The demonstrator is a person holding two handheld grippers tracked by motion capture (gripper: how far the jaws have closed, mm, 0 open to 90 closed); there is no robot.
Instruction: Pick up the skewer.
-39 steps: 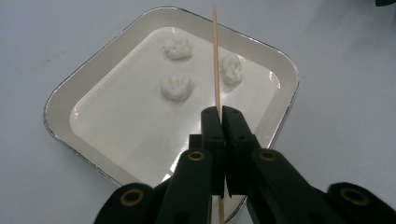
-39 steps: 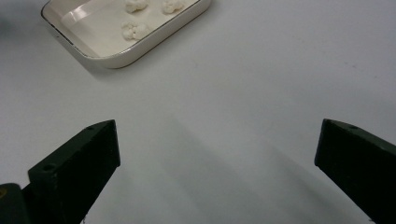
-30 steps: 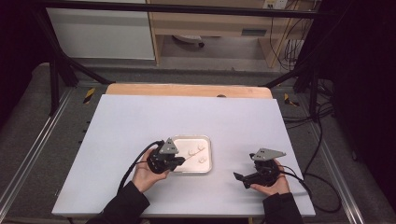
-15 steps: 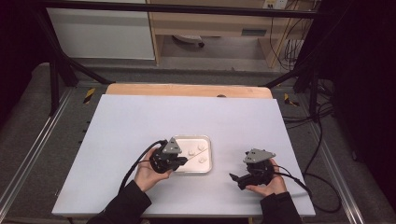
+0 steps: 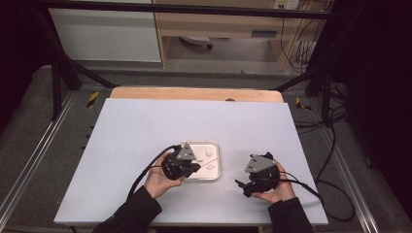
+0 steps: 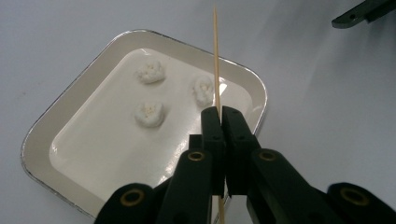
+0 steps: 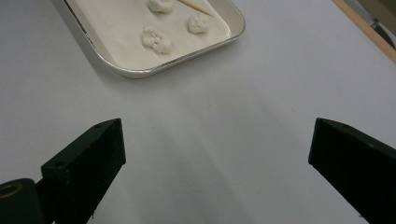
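Note:
A shallow white tray point(image 6: 42, 140) point(image 5: 215, 145) point(image 7: 140, 71) lies on the table and holds three small white lumps point(image 6: 150, 72) point(image 7: 157, 39). My left gripper point(image 6: 219, 114) point(image 5: 193, 167) is shut on a thin wooden skewer point(image 6: 216, 56), which points out over the tray's right part, close to one lump point(image 6: 202, 89). The skewer's tip point(image 7: 196, 7) reaches in at the top of the right gripper view. My right gripper point(image 7: 217, 154) point(image 5: 241, 187) stands open over bare table to the right of the tray, nothing between its jaws.
The white tabletop point(image 5: 145, 126) has a wooden strip point(image 5: 194, 93) along its far edge. Cables point(image 5: 311, 187) trail from both grippers toward the near side. Metal rails point(image 5: 29, 160) run along both sides of the table.
My right gripper has moved a little left, toward the tray. The left gripper with the skewer has stayed in place.

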